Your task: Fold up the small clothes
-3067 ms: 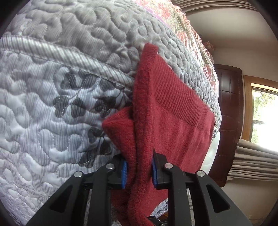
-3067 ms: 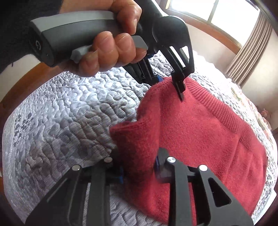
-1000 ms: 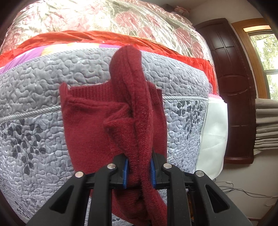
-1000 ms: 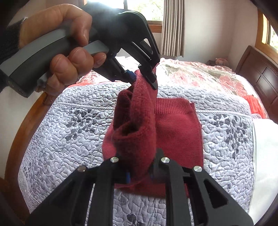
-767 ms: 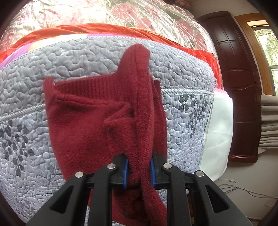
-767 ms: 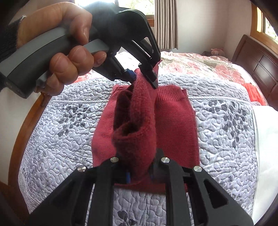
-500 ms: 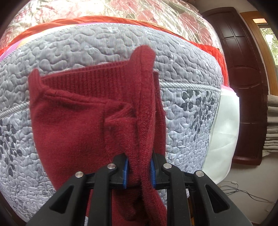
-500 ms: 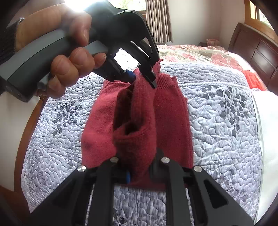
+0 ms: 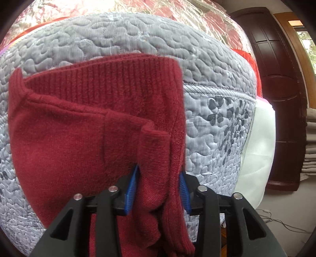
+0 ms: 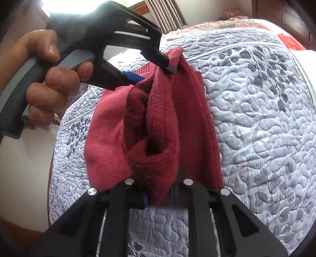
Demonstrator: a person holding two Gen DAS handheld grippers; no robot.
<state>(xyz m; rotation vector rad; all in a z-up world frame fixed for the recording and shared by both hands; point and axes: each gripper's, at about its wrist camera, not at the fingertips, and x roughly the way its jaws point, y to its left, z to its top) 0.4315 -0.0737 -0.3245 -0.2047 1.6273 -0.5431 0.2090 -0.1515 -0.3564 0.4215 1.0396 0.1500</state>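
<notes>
A dark red knitted sweater (image 9: pixel 69 148) lies partly folded on the grey quilted bedspread (image 9: pixel 138 35), ribbed hem at the far side. My left gripper (image 9: pixel 158 178) has its blue pads spread apart, and a bunched fold of the sweater sits loosely between them. In the right wrist view the same left gripper (image 10: pixel 154 73), held by a hand (image 10: pixel 49 79), is open at the sweater's (image 10: pixel 193 128) far end. My right gripper (image 10: pixel 158 189) is shut on a thick rolled fold at the near end.
The grey bedspread (image 10: pixel 256 118) stretches to the right of the sweater. A white mattress side (image 9: pixel 256 148) and a dark wooden door (image 9: pixel 280 79) are on the right in the left wrist view. A floral cover (image 9: pixel 177 9) lies beyond the quilt.
The left gripper's pads have moved apart, loosening its hold on the sweater. The raised fold has dropped and lies flatter. Both grippers have come lower, closer to the quilt.
</notes>
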